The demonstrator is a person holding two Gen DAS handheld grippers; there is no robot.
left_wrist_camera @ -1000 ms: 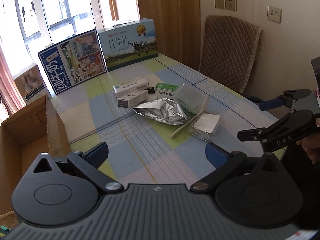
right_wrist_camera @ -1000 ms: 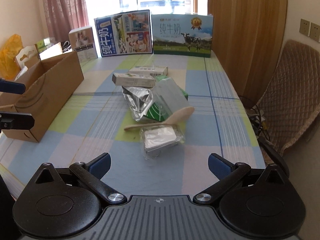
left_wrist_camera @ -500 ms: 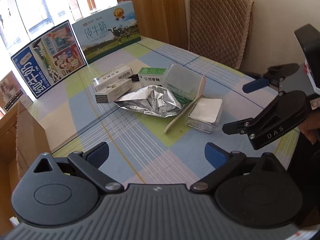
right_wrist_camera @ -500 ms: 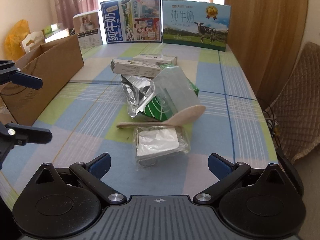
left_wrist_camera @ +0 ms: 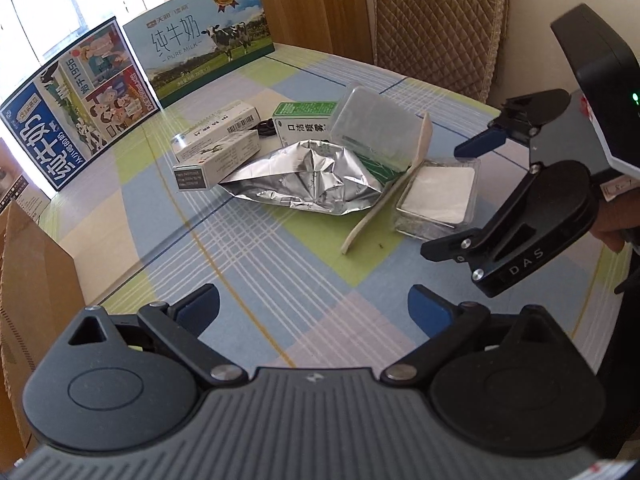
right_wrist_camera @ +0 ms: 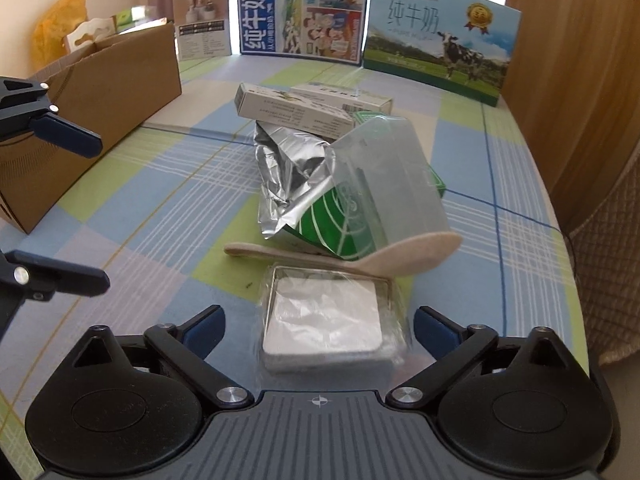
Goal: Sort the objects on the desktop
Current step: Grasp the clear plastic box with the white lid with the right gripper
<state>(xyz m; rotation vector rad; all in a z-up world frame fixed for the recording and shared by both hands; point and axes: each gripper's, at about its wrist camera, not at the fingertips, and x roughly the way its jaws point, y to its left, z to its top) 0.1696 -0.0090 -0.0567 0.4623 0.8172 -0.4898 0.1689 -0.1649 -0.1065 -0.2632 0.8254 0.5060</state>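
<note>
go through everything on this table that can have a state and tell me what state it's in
Left gripper: open, empty.
Right gripper: open, jaws just closing a little, astride the wrapped tray.
Foil pouch: crumpled, lying flat.
Clear lid: propped tilted.
Cardboard box: open-topped.

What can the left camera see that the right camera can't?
Only the left view shows the person's hand holding the right gripper. Only the right view shows the yellow bag and the small white box. Both show the foil pouch, the spoon, the clear tub, the two milk cartons and the cardboard box.
</note>
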